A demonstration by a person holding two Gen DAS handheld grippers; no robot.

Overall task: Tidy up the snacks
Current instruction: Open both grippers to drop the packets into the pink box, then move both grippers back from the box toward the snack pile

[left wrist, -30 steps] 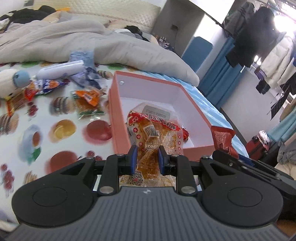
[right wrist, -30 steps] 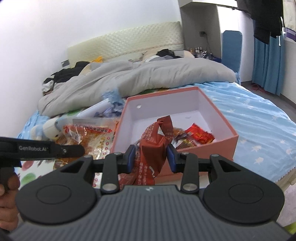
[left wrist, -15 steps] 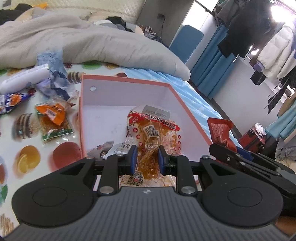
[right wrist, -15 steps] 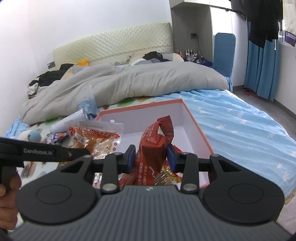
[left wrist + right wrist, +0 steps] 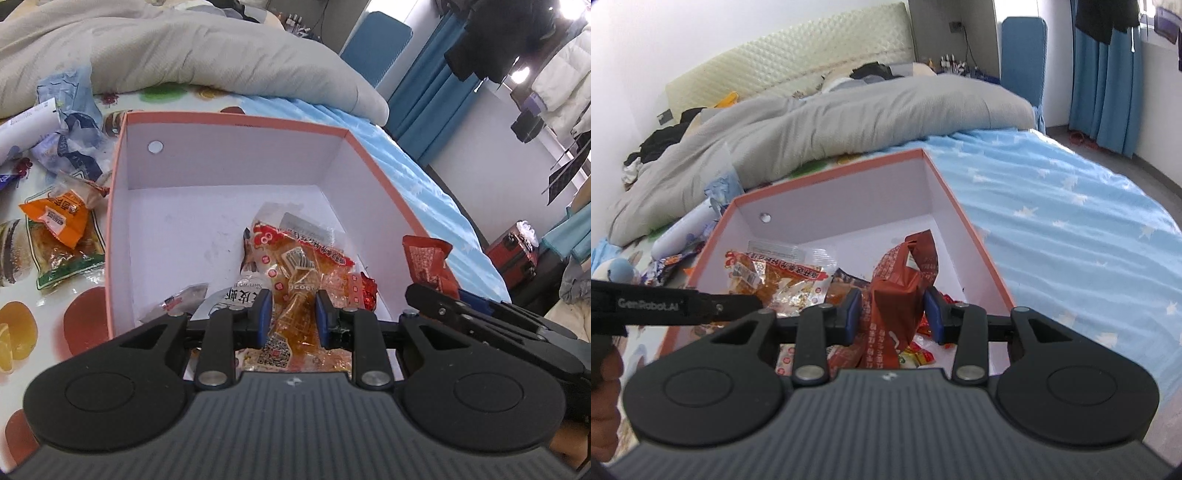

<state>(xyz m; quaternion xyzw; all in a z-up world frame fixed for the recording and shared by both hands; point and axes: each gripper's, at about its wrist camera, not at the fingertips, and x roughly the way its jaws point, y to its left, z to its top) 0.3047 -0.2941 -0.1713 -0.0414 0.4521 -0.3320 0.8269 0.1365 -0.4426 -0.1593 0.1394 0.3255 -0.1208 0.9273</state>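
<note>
A grey duvet [image 5: 849,122] lay bunched far ahead of both sets of jaws, on a bed whose blue star-print sheet [image 5: 1071,221] spread to the right of the right gripper's jaws and whose fruit-print cover [image 5: 22,325] lay left of the left gripper's. An open pink box with a white interior [image 5: 221,177] sat straight ahead of and below both, its near edge under the fingers. The left gripper [image 5: 290,314] had its blue pads clenched on a clear bag of orange-brown snacks with a red printed band [image 5: 295,273], which hung over the near part of the box's floor; the same bag [image 5: 772,273] appeared left of the right gripper's jaws. The right gripper [image 5: 892,312] was grasping a dark red snack packet [image 5: 897,291], twisted and standing up between the pads over the box's near right part; that packet [image 5: 424,258] showed right of the left jaws, over the box's right wall. Small packets, one silver [image 5: 236,295], lay in the box under the left jaws. Left of the box, outside it, lay an orange-and-green snack pack [image 5: 59,240], crumpled blue wrappers [image 5: 70,122] and a white tube [image 5: 683,229].
</note>
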